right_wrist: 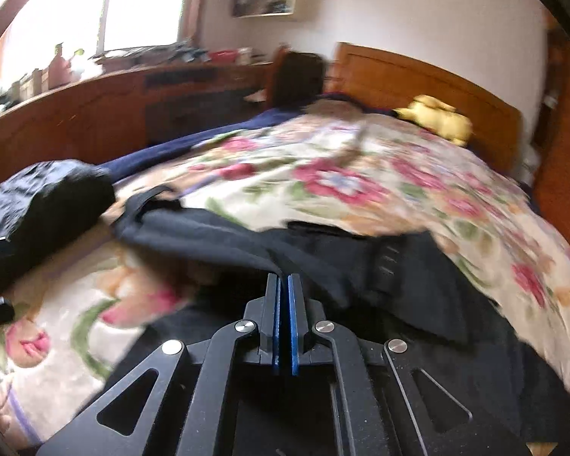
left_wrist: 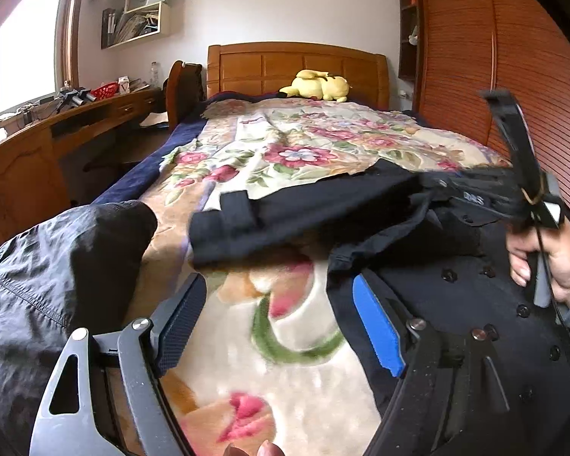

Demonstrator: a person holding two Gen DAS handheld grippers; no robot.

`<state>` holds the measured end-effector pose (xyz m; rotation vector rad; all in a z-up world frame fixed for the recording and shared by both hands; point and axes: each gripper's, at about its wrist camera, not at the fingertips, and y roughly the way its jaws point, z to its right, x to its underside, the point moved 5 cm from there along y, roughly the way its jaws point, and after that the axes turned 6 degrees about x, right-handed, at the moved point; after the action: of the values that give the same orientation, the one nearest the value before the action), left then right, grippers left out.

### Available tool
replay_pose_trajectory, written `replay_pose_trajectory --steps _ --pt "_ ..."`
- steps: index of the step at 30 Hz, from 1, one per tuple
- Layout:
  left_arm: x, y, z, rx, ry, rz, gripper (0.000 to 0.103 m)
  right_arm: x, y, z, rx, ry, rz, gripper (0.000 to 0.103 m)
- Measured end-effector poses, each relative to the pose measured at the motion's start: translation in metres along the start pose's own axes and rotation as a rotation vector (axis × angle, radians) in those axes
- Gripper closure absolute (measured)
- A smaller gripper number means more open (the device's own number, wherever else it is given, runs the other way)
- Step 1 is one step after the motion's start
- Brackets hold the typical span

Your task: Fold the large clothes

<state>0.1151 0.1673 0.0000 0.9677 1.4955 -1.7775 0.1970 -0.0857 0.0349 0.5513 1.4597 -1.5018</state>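
A dark navy coat (left_wrist: 456,288) lies spread across the near end of a bed covered by a floral blanket (left_wrist: 296,152), its row of dark buttons showing on the right in the left wrist view. The right tool (right_wrist: 284,277) has its blue-padded jaws pressed together on a fold of the coat's cloth, which rises in a ridge from the tips and runs off toward the left; the right wrist view is blurred, so finer detail of the pinch cannot be made out. In the left wrist view the same tool (left_wrist: 475,197) appears at the right edge, gripped by a hand (left_wrist: 551,262), with a sleeve or flap of the coat stretched leftward above the blanket. The left tool (left_wrist: 281,315) stands wide open with nothing between its pads (one pad hangs over bare blanket, the other just over the coat's edge). A second dark, shiny garment (left_wrist: 57,277) lies bunched at the left of the bed. A yellow plush toy (left_wrist: 317,85) rests by the wooden headboard (left_wrist: 296,64), and a cluttered worktop (left_wrist: 95,110) runs under the window.
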Motion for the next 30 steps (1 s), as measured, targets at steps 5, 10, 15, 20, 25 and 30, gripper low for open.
replay_pose_trajectory --steps 5,10,15,20,25,30 --pt "-0.002 -0.003 0.01 0.016 0.017 0.017 0.022 0.044 -0.002 0.035 0.045 0.042 -0.095 0.1" --pt "-0.003 -0.002 0.015 0.028 0.022 0.017 0.022 0.061 -0.012 0.037 0.023 0.0 -0.14 0.1" --pt "-0.001 0.001 0.012 0.017 0.016 0.007 0.022 0.04 -0.035 0.03 -0.025 -0.022 -0.06 0.087" --pt "0.003 0.001 0.007 0.009 0.01 0.001 0.022 0.022 -0.038 0.0 -0.103 -0.054 0.002 0.029" --pt "0.015 0.006 -0.007 -0.018 0.012 -0.028 0.022 0.013 0.001 -0.042 -0.195 -0.107 -0.049 0.029" --pt "0.017 0.006 -0.022 -0.014 -0.028 -0.034 0.022 0.01 0.037 -0.075 -0.249 -0.177 -0.097 0.029"
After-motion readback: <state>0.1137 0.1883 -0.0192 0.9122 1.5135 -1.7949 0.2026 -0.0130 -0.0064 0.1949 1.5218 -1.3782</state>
